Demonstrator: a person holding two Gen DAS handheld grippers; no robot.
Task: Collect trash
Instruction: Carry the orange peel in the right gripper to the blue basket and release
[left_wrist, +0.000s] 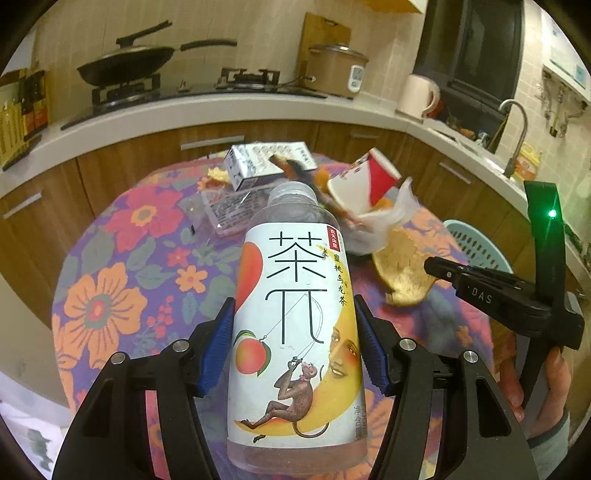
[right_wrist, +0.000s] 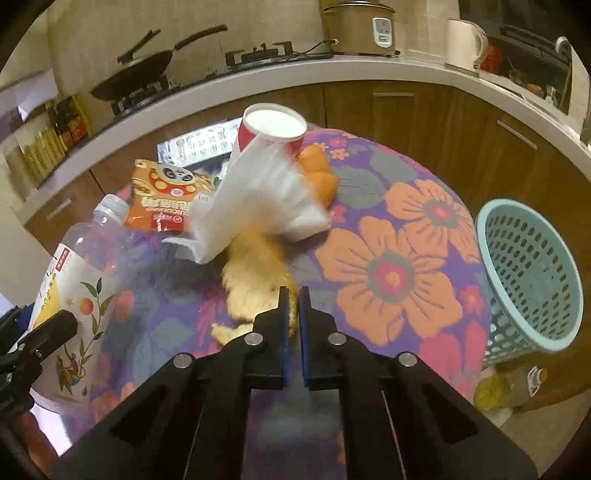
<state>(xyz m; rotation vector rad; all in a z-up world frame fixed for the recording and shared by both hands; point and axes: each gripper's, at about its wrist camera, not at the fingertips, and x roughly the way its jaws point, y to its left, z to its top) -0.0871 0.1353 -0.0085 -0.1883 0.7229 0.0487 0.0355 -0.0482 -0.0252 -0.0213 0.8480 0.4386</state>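
**A:** Where is your bottle?

**B:** The tea bottle (left_wrist: 295, 332) sits between your left gripper (left_wrist: 295, 343)'s blue pads (left_wrist: 218, 347), which press its label on both sides. Its neck points toward twelve o'clock in the left wrist view. It looks lifted over the flowered tablecloth (left_wrist: 110, 295), though you cannot tell how far off the surface it is.

**A:** And your right gripper?

**B:** Your right gripper (right_wrist: 294, 295) has its jaws drawn narrow, with an edge of the orange peel (right_wrist: 255, 284) pinched between the tips. The rest of the peel spreads out toward eleven o'clock in the right wrist view.

**A:** What lies around them?

**B:** Past the peel, a white plastic bag (right_wrist: 258, 199) is blurred, and it overlaps a red-and-white paper cup (right_wrist: 273, 129) lying tipped at twelve o'clock. Orange pieces (right_wrist: 317, 177) sit just beside the cup. An orange snack packet (right_wrist: 166, 199) lies at eleven o'clock, with a grey-and-white box (right_wrist: 199, 144) behind it.

**A:** And the bin?

**B:** A pale blue perforated basket (right_wrist: 532, 273) stands beside the table at three o'clock, with a yellow bottle (right_wrist: 506, 384) below it. The counter, with a stove and a black pan (right_wrist: 133, 77), curves round behind.
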